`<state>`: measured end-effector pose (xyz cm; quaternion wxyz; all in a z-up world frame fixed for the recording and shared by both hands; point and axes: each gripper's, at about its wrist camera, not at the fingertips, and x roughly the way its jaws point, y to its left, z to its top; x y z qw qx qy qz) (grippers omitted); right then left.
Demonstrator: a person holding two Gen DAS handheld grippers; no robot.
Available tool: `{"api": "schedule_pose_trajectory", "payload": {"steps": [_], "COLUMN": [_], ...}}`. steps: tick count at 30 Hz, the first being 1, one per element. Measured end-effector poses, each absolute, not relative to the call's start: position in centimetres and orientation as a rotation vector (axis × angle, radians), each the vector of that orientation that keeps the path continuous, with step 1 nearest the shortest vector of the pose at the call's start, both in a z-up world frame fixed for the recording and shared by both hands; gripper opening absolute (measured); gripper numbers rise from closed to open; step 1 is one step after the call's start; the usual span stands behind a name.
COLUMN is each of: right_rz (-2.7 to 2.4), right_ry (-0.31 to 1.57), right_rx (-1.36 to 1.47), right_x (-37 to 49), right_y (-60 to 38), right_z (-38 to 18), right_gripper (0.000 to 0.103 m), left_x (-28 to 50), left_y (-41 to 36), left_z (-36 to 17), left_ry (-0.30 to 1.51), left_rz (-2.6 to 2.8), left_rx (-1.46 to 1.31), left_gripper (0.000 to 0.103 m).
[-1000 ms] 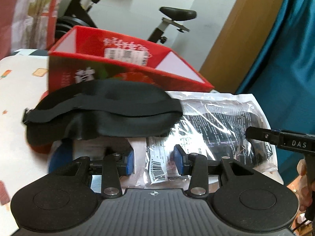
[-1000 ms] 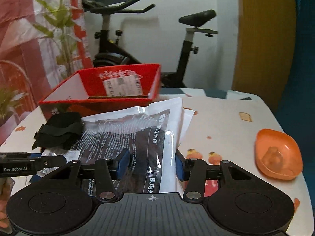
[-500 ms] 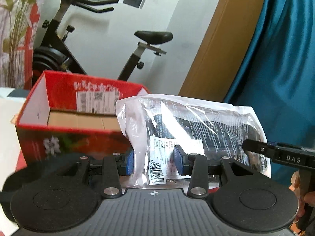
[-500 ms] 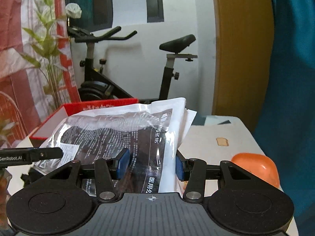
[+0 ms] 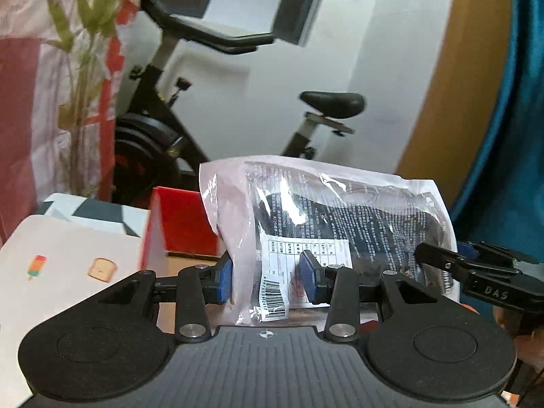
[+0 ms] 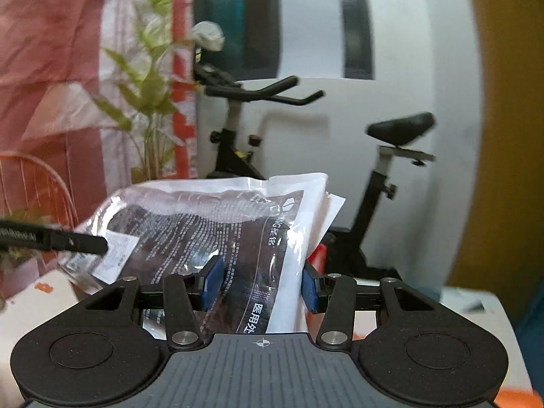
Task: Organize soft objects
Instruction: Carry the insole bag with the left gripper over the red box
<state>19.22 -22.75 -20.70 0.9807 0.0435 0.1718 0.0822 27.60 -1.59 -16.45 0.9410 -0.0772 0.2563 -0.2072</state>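
Note:
A clear plastic bag (image 5: 340, 224) with dark folded contents and a white barcode label hangs in the air, carried by both grippers. My left gripper (image 5: 267, 280) is shut on the bag's label end, its blue pads pressing the plastic from both sides. The right gripper (image 6: 260, 285) is shut on the opposite end of the same bag (image 6: 221, 224). Each view shows the other gripper's black finger reaching in at the bag's far side. Behind and below the bag in the left wrist view stands the open red box (image 5: 180, 221). Its inside is mostly hidden.
The white patterned table (image 5: 68, 255) lies below, its right end (image 6: 476, 309) in the right wrist view. A blurred orange bowl (image 6: 516, 397) sits at the bottom right. An exercise bike (image 6: 374, 176) and a plant (image 6: 149, 102) stand beyond the table.
Both grippers have lifted the bag off the table and carried it up beside the red box. The black eye mask has dropped out of view. Both views now look higher into the room.

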Motion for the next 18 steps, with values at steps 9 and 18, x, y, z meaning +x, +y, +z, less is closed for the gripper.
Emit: {"api": "schedule_pose_trajectory", "payload": {"steps": [9, 18], "right_rz": [0.198, 0.215], "right_ry": [0.485, 0.604], "right_rx": [0.083, 0.207], "right_x": [28.2, 29.1], "right_y": [-21.7, -23.0], "right_z": [-22.8, -25.5], "right_gripper": [0.044, 0.031], "left_x": [32.6, 33.9], "left_y": [-0.1, 0.4], "left_z": [-17.3, -18.9], "left_ry": [0.609, 0.718], "left_rz": [-0.323, -0.338], "left_rx": [-0.149, -0.101], "left_gripper": [0.042, 0.042]}}
